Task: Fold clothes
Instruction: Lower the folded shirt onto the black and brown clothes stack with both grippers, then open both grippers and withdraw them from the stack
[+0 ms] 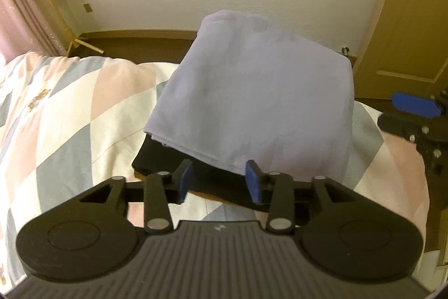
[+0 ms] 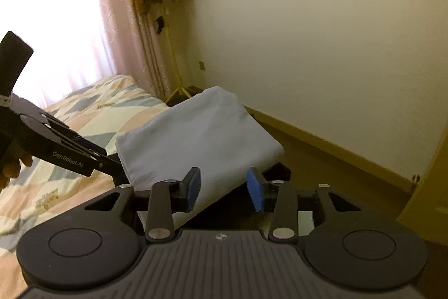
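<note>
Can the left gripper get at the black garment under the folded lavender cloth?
Probably yes: left gripper is open, and the black garment's edge sticks out uncovered just ahead of it.

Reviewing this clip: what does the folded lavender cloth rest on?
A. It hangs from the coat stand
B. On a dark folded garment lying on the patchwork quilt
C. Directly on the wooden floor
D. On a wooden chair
B: the folded lavender cloth sits on a dark folded garment, whose black edge shows beneath it, on the patchwork quilt. Both the left gripper and the right gripper are open and empty.
</note>
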Action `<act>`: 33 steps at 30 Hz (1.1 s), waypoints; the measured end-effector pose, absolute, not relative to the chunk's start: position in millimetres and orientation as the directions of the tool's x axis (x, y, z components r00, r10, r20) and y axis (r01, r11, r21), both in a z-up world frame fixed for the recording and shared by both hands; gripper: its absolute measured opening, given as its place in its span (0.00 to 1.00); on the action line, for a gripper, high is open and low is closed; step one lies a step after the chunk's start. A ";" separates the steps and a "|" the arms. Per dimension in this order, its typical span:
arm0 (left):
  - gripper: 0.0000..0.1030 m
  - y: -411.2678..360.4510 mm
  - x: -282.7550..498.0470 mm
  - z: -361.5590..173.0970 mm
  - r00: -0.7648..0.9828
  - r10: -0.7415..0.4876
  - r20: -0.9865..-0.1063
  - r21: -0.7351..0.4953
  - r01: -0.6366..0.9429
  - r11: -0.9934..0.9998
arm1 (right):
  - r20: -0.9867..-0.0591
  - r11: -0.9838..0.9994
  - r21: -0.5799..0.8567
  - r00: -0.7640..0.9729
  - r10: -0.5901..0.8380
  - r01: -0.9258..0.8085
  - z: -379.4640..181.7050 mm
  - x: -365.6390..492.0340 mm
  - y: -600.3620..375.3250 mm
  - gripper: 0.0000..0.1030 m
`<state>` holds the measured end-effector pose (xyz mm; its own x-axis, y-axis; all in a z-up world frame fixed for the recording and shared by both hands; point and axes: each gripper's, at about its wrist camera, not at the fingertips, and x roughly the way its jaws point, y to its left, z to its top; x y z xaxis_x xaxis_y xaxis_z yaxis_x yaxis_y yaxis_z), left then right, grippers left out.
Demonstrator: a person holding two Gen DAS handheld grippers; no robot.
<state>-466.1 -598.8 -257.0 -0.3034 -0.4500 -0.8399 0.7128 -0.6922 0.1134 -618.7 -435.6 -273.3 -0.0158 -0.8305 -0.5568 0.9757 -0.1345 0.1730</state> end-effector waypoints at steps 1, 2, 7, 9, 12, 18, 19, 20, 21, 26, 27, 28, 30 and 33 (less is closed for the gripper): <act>0.47 -595.7 -466.5 -256.3 -0.293 -0.451 -0.843 0.118 0.718 -0.686 | -0.570 -0.147 0.185 -0.016 -0.821 0.972 -272.9 -619.6 -433.2 0.46; 0.49 -591.4 -467.1 -255.9 -0.280 -0.451 -0.847 0.122 0.724 -0.679 | -0.583 -0.160 0.197 -0.015 -0.812 0.967 -272.5 -620.5 -430.8 0.46; 0.82 -569.6 -468.3 -253.1 -0.204 -0.471 -0.858 0.154 0.773 -0.616 | -0.666 -0.235 0.234 -0.020 -0.745 0.944 -271.7 -622.5 -426.8 0.68; 0.92 -561.0 -466.9 -249.9 -0.187 -0.482 -0.856 0.156 0.795 -0.586 | -0.699 -0.264 0.235 -0.026 -0.715 0.935 -267.1 -622.0 -427.2 0.82; 0.99 -547.7 -462.5 -240.2 -0.169 -0.513 -0.842 0.163 0.826 -0.539 | -0.733 -0.286 0.231 -0.027 -0.680 0.930 -256.8 -618.8 -427.4 0.92; 0.99 -511.2 -460.6 -213.2 -0.068 -0.625 -0.777 0.330 0.802 -0.498 | -0.742 -0.274 0.201 -0.037 -0.669 0.940 -226.4 -604.6 -415.0 0.98; 0.99 -506.7 -456.4 -206.8 -0.086 -0.617 -0.782 0.308 0.807 -0.503 | -0.745 -0.280 0.198 -0.041 -0.666 0.939 -221.5 -602.6 -411.2 0.98; 0.99 -503.7 -450.3 -200.2 -0.106 -0.602 -0.791 0.272 0.821 -0.502 | -0.748 -0.285 0.195 -0.046 -0.662 0.938 -216.6 -600.5 -407.5 0.98; 0.99 -501.3 -444.2 -194.9 -0.114 -0.590 -0.799 0.245 0.835 -0.493 | -0.751 -0.291 0.192 -0.050 -0.659 0.937 -211.6 -598.5 -403.7 0.98; 0.99 -485.1 -417.0 -182.2 -0.143 -0.545 -0.826 0.157 0.870 -0.467 | -0.766 -0.318 0.172 -0.076 -0.639 0.932 -187.6 -587.4 -385.1 0.98; 0.99 -480.2 -412.4 -181.0 -0.146 -0.535 -0.832 0.149 0.871 -0.469 | -0.770 -0.323 0.160 -0.087 -0.632 0.933 -183.4 -583.8 -381.6 0.98; 0.99 -475.3 -407.8 -179.7 -0.148 -0.526 -0.838 0.141 0.871 -0.470 | -0.774 -0.326 0.148 -0.096 -0.626 0.934 -178.6 -579.3 -377.6 0.98; 0.99 -465.8 -397.8 -175.2 -0.158 -0.506 -0.848 0.117 0.875 -0.469 | -0.781 -0.335 0.127 -0.114 -0.614 0.934 -168.7 -569.7 -370.2 0.98; 0.99 -447.4 -378.3 -159.1 -0.189 -0.493 -0.849 0.078 0.878 -0.471 | -0.788 -0.355 0.107 -0.138 -0.600 0.929 -151.6 -553.8 -359.3 0.98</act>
